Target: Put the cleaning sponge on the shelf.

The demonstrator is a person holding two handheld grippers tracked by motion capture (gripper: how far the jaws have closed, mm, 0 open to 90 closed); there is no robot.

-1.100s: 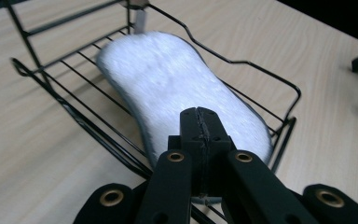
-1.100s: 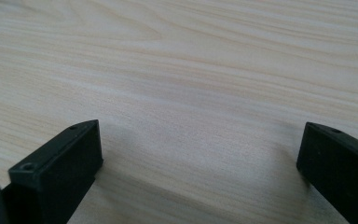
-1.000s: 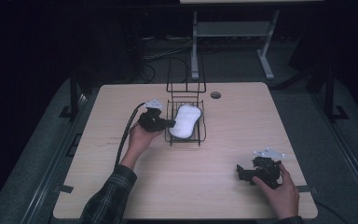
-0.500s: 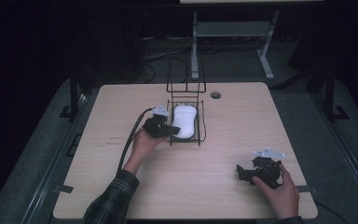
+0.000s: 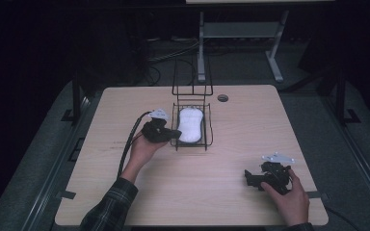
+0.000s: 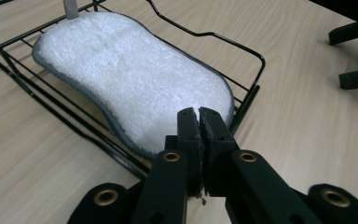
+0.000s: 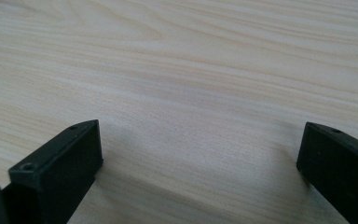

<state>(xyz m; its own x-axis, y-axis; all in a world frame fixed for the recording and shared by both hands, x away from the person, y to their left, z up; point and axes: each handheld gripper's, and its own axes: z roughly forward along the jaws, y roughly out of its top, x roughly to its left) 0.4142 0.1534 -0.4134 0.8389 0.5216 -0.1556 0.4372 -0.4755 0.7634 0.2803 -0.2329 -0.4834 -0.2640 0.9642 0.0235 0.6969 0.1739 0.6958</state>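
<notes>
White and fluffy, the sponge pad [image 5: 190,125] lies flat inside the black wire basket [image 5: 176,126], which sits near the middle of the pale wooden counter [image 5: 101,192], toward its far side. In the left gripper view the pad [image 6: 130,79] has a grey edge and covers most of the basket floor, with the wire rim [image 6: 256,84] curving around its near end.

Your left gripper [image 5: 169,133] is at the basket's left side, its fingers [image 6: 189,135] all but pressed together with only a thin slit between them, having just eased apart a touch. Nothing is pinched between them; their tips stand just over the near edge of the pad, and you cannot tell from here whether they touch it.

Your right gripper [image 5: 248,179] rests low at the near right part of the counter, well apart from the basket. Its fingers [image 7: 60,158] are spread wide over bare wood [image 7: 191,93], holding nothing.
</notes>
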